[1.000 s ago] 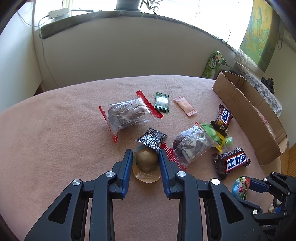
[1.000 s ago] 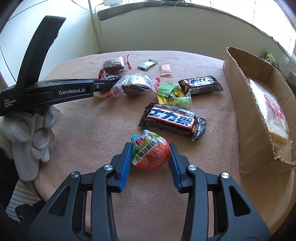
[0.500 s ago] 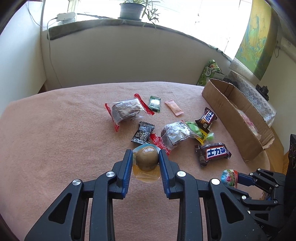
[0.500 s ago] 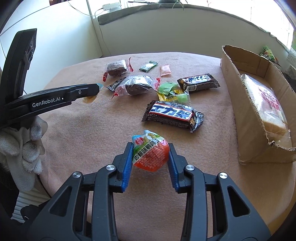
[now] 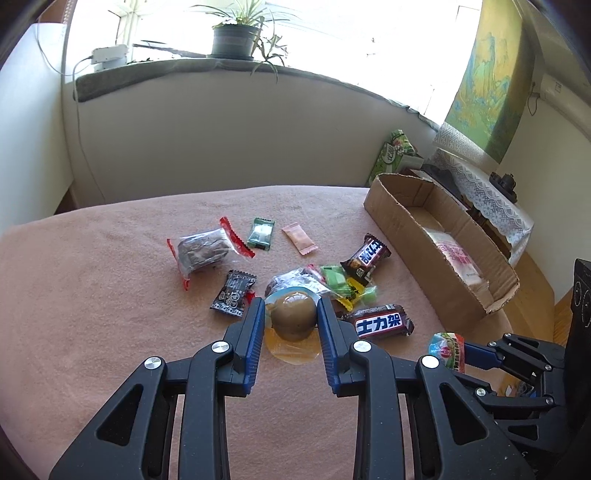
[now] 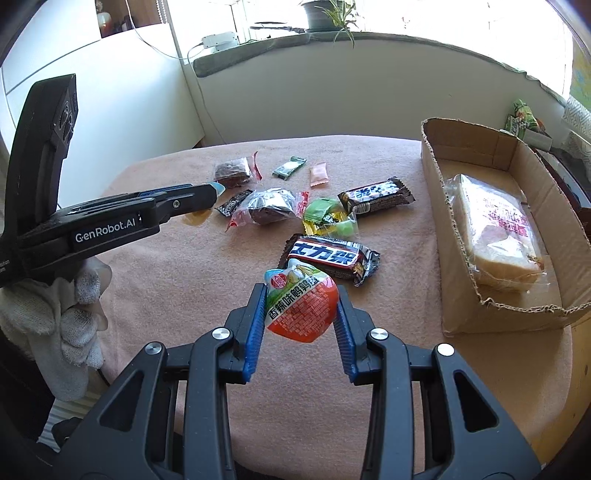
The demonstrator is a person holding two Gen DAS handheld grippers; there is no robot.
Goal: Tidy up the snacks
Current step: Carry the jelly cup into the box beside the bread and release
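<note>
My left gripper (image 5: 291,314) is shut on a brown egg in a clear packet (image 5: 293,320) and holds it above the pink cloth. My right gripper (image 6: 301,306) is shut on an orange and green egg packet (image 6: 301,309), also held in the air; it also shows in the left wrist view (image 5: 448,349). Loose snacks lie on the table: a Snickers bar (image 6: 332,258), a second dark bar (image 6: 375,195), green candies (image 6: 328,218), two clear cake packets (image 6: 267,206) (image 6: 232,171). A cardboard box (image 6: 439,236) at the right holds a wrapped sandwich (image 6: 495,232).
The pink cloth-covered table (image 5: 92,295) ends near the box at the right. Small green (image 5: 261,233), pink (image 5: 299,238) and black (image 5: 233,293) sachets lie further back. A windowsill with a potted plant (image 5: 236,33) is behind. The left gripper's body (image 6: 110,221) crosses the right wrist view.
Both grippers have lifted and pulled back from the table with their packets held. The snacks on the cloth look smaller and have not moved.
</note>
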